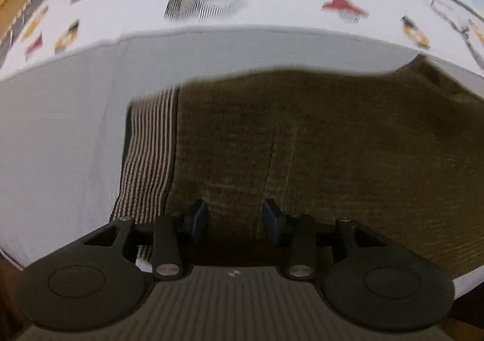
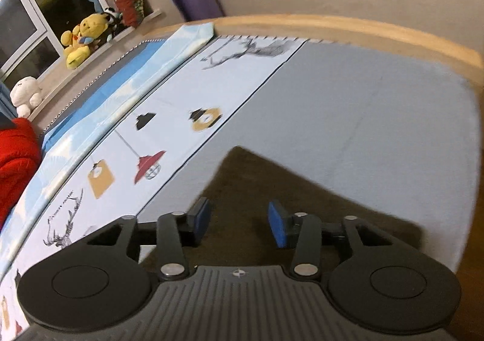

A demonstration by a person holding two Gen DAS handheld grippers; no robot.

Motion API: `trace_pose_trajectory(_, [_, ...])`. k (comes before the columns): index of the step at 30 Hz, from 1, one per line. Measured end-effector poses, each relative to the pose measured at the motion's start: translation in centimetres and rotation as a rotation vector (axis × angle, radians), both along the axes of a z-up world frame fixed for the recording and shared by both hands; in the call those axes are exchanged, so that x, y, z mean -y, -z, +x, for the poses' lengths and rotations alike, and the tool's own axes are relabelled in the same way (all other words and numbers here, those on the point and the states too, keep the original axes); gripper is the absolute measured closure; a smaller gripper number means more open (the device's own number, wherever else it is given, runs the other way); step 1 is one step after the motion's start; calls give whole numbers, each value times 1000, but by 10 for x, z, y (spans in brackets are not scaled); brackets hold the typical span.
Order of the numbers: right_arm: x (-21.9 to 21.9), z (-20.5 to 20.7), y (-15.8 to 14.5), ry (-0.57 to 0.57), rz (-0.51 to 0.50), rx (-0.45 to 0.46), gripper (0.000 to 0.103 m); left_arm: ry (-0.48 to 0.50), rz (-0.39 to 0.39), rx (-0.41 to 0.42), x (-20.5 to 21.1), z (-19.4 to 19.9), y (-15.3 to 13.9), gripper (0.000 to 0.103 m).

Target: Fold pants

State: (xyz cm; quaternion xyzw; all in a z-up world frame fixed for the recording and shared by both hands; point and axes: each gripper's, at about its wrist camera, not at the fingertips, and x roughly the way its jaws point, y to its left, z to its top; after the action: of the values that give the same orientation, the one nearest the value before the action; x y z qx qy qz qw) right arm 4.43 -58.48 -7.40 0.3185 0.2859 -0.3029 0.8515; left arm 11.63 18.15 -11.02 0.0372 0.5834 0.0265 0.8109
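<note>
A: Tongs? 
B: Left tongs [image 1: 235, 221] spread, empty, over the pants [image 1: 302, 144] near the striped waistband [image 1: 149, 153]. Right tongs [image 2: 239, 224] spread too, above a pants corner.
A: Pants where? 
B: Flat on the bed [image 2: 363, 105].

A home bedroom: printed bedsheet [image 2: 169, 135], wooden bed frame [image 2: 348, 26], plush toys [image 2: 83, 38] along the windowsill.
</note>
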Motion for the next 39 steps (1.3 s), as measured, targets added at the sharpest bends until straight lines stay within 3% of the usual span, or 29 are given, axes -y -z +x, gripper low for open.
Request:
trace_pose_trajectory(4, [5, 29, 14, 17, 37, -19, 53, -5, -11, -20, -2, 1, 5, 55])
trace_pose_trajectory(12, [11, 78, 32, 44, -6, -104, 51, 22, 5, -29, 2, 10, 13, 54])
trace_pose_trajectory(14, [7, 92, 37, 54, -56, -179, 54, 23, 1, -30, 1, 11, 13, 54])
trace_pose_trajectory(15, [5, 95, 38, 64, -72, -204, 67, 24, 1, -31, 1, 11, 13, 54])
trace_pose_trajectory(16, [4, 98, 38, 74, -93, -224, 94, 26, 1, -31, 1, 11, 14, 54])
trace_pose_trajectory(20, [14, 86, 20, 221, -125, -114, 98, 24, -3, -29, 2, 11, 14, 54])
trace_pose_trajectory(23, [24, 83, 30, 275, -121, -154, 100, 26, -6, -25, 2, 10, 14, 54])
trace_pose_trajectory(26, [26, 75, 26, 287, -90, -110, 94, 29, -13, -22, 1, 9, 13, 54])
trace_pose_trajectory(29, [2, 77, 4, 219, -179, -80, 89, 27, -21, -22, -1, 9, 11, 54])
trace_pose_trajectory(31, [-18, 78, -11, 139, -215, -28, 81, 29, -23, -20, -1, 9, 9, 54])
trace_pose_trajectory(39, [-170, 88, -76, -425, -309, 180, 80, 53, -59, 85, 0, -7, -15, 51])
